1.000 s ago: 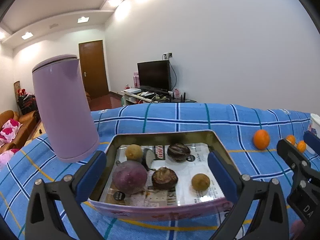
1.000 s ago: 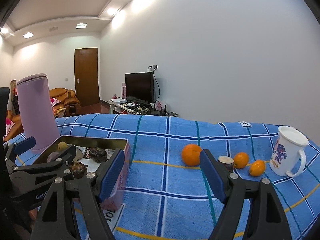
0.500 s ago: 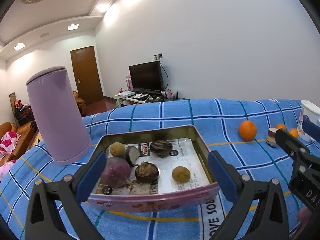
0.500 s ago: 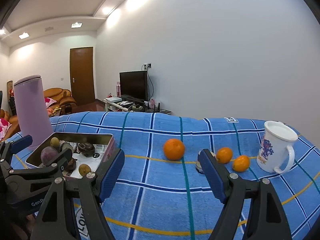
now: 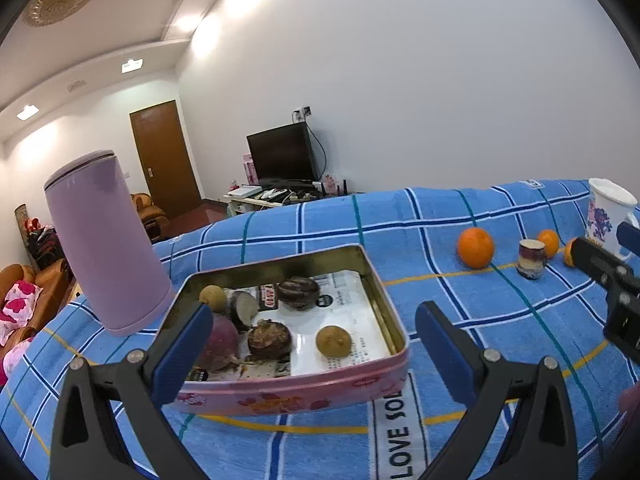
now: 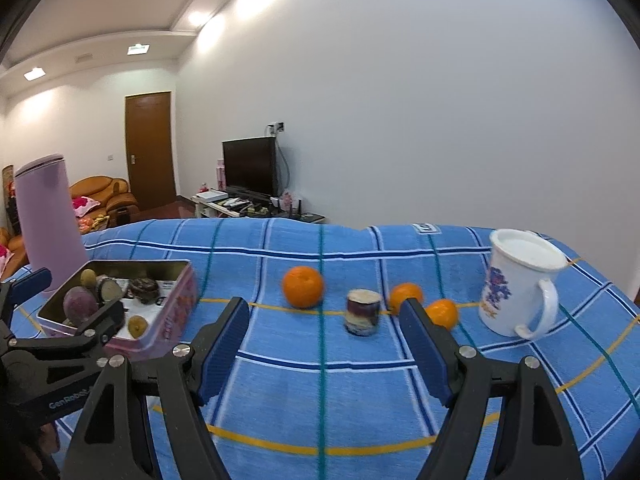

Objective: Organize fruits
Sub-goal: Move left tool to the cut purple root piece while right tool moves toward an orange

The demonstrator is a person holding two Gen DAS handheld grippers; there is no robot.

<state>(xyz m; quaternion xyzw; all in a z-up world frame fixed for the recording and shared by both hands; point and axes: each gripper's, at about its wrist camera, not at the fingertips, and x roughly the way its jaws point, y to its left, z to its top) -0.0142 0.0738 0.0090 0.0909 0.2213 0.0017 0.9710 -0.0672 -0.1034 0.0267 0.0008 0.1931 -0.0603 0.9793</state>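
A pink tin [image 5: 304,392] lined with printed paper holds a purple round fruit [image 5: 222,340], dark brown fruits and yellowish ones. My left gripper [image 5: 313,312] hovers open just in front of the tin, with nothing between its blue pads. To the right on the cloth lie a large orange [image 6: 303,286], a short cut stub with purple skin [image 6: 363,312] and two small oranges [image 6: 406,295]. My right gripper [image 6: 324,306] is open and empty. It points at the stub and the oranges from a little way off.
A tall lilac flask [image 5: 100,240] stands behind the tin on the left. A white flowered mug [image 6: 516,284] stands right of the small oranges. The blue checked cloth [image 6: 320,392] covers the whole surface. Beyond its far edge are a television, a door and a sofa.
Both grippers have slid right across the cloth. The tin has drifted left in both views and the oranges, stub and mug have come closer. Both stay open.
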